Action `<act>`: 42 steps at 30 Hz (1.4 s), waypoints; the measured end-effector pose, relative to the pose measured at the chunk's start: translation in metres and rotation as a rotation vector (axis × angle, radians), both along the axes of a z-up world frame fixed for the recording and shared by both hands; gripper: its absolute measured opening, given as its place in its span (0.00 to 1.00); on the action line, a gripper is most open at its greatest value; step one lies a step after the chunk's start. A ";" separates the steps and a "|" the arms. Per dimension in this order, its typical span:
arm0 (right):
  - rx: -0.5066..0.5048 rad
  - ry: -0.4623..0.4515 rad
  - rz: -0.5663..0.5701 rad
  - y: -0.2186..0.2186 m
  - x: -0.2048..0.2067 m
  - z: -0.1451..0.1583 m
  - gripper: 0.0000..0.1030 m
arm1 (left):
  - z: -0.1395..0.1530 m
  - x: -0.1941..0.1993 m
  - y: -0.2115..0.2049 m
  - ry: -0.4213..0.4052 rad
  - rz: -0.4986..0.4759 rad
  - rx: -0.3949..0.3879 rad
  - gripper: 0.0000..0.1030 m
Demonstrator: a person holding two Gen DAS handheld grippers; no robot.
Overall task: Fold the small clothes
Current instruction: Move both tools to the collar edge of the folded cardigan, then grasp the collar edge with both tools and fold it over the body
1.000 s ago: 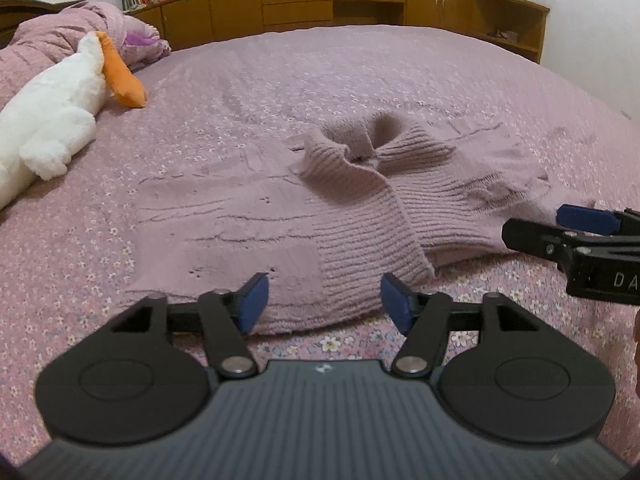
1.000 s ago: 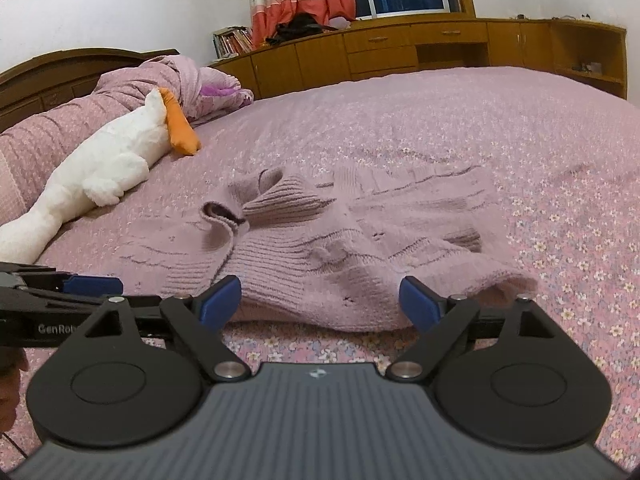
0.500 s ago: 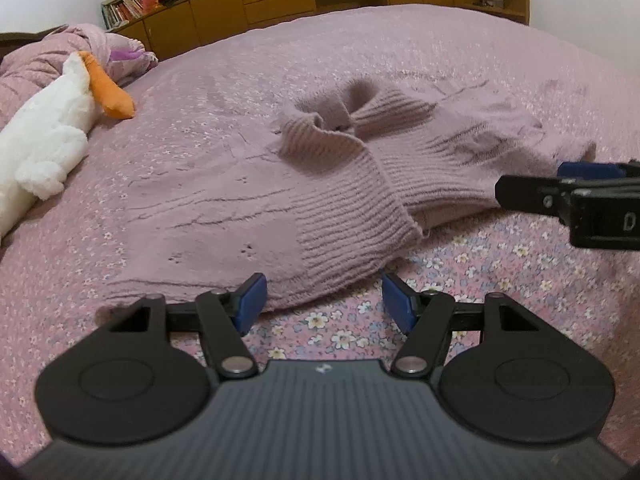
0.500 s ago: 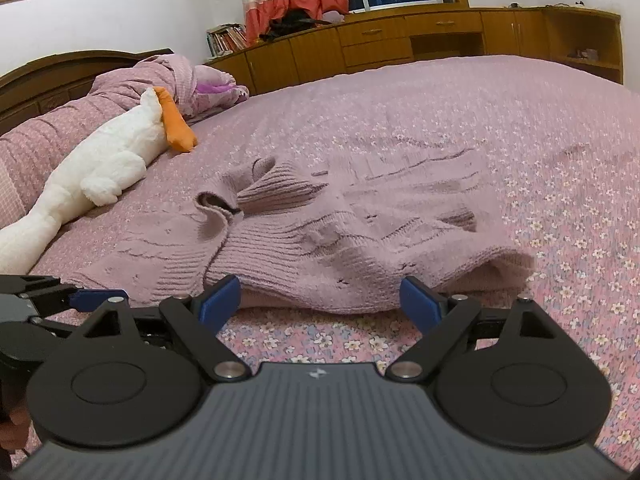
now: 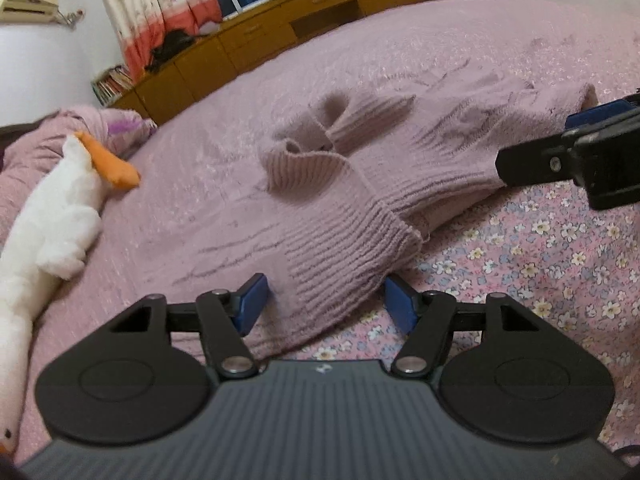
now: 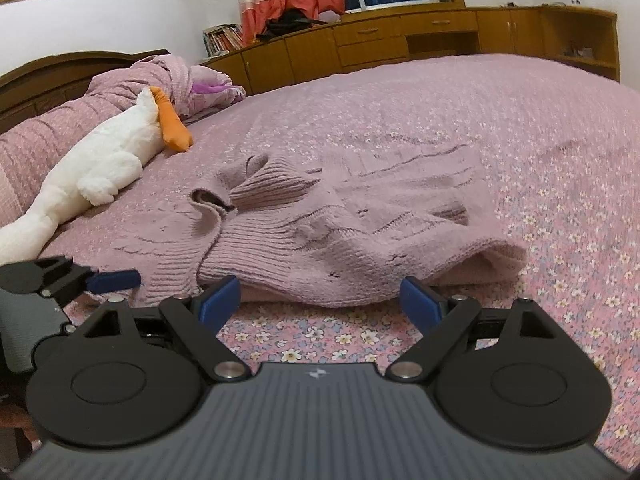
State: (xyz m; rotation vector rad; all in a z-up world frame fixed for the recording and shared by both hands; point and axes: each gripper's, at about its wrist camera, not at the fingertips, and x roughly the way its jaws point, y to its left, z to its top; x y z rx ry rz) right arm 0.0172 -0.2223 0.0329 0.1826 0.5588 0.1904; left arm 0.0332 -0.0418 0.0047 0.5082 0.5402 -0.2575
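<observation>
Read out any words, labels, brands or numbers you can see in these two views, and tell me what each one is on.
None can be read.
The small pale logo marks on the left gripper body and the right gripper body are not letters.
The book spines on the shelf are too small to read.
The sweater shows no tag or print.

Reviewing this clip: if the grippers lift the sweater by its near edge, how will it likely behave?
The sweater will probably droop rather than hold shape: its knit already lies in soft folds on the bed. The chunky ribbing suggests it is fairly heavy for its size, so the far part may drag. Slipping seems unlikely, given the fuzzy texture. Left gripper and right gripper are both open.
</observation>
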 end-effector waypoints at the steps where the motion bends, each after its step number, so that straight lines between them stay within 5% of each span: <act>1: -0.011 -0.006 0.006 0.001 0.000 0.001 0.89 | 0.002 -0.001 0.002 -0.003 -0.006 -0.012 0.45; 4: -0.026 -0.015 0.022 0.004 0.001 0.002 0.89 | 0.007 -0.001 0.010 0.012 -0.007 -0.065 0.20; 6: -0.027 -0.014 0.030 0.006 0.003 0.003 0.89 | 0.009 -0.001 0.014 0.012 -0.005 -0.092 0.15; 21: -0.272 -0.112 0.264 0.063 0.019 0.008 0.85 | 0.043 0.016 0.059 0.000 0.103 -0.298 0.12; 30: -0.519 -0.151 0.395 0.095 0.029 -0.016 0.50 | 0.045 0.019 0.065 -0.003 0.111 -0.313 0.12; 39: -0.486 -0.131 0.422 0.078 0.042 0.005 0.14 | 0.059 0.032 0.076 -0.046 0.123 -0.295 0.11; 42: -0.443 -0.145 0.410 0.064 0.049 0.023 0.12 | 0.068 0.040 0.087 -0.066 0.143 -0.302 0.11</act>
